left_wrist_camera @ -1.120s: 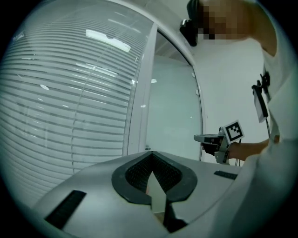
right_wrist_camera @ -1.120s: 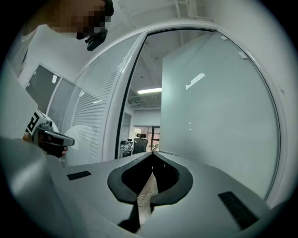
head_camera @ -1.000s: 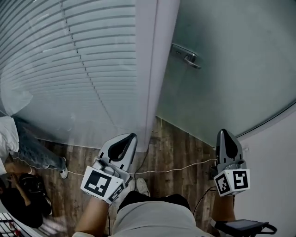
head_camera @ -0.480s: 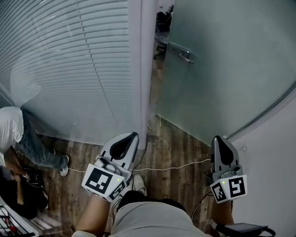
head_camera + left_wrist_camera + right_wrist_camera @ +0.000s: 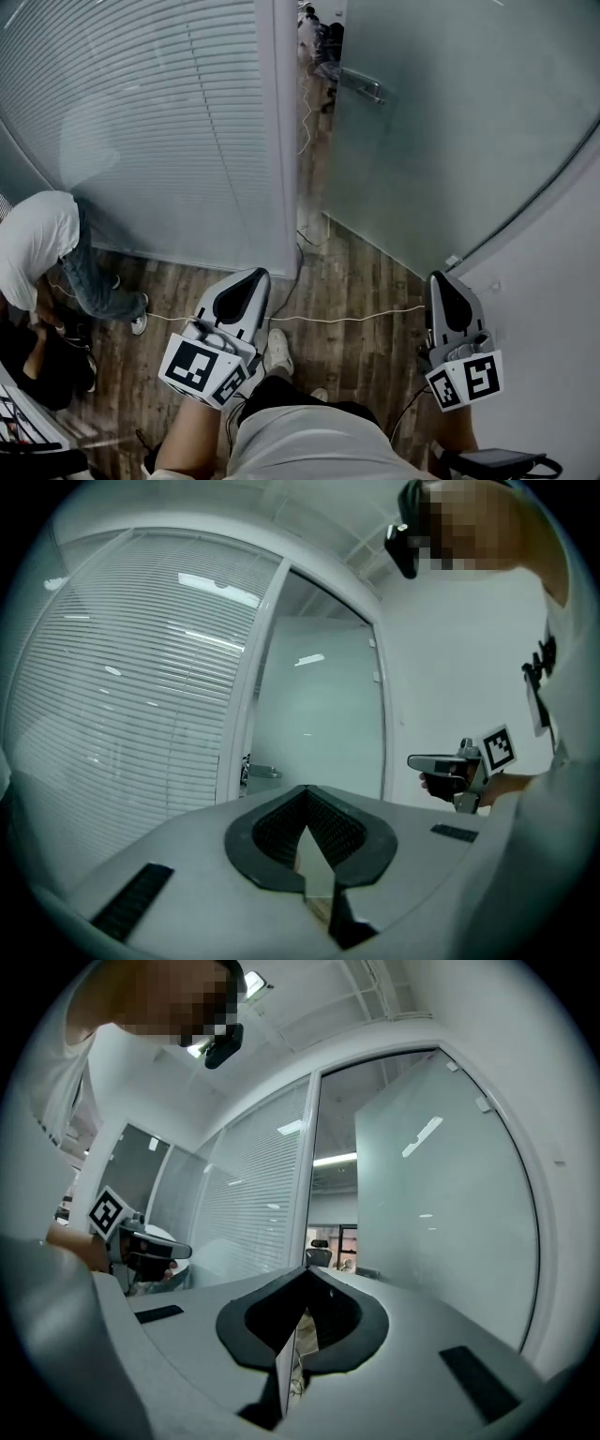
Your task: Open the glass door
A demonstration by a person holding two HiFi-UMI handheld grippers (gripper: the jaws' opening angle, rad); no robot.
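Two grippers point level toward a doorway, and neither touches anything. The left gripper [image 5: 246, 279] has its fingers pressed together with nothing between them; its own view shows the closed seam. The right gripper [image 5: 439, 281] is likewise closed and empty, its fingers meeting in a thin line. Both hang above the wooden floor [image 5: 361, 272], well apart from each other, and a white cable [image 5: 347, 319] runs across the boards between them.

The glass door [image 5: 459, 122] is frosted and stands ajar ahead of the right gripper. Its metal handle [image 5: 363, 86] sits near the door's free edge. A narrow gap separates that edge from the white frame post [image 5: 284, 141], and an office chair [image 5: 320, 1245] shows through the gap in the right gripper view. Left of the post stands a glass wall [image 5: 112, 216] with lowered blinds [image 5: 159, 112] behind it. A person [image 5: 42, 248] in a white top crouches on the floor at the foot of that wall, at the head view's left edge.
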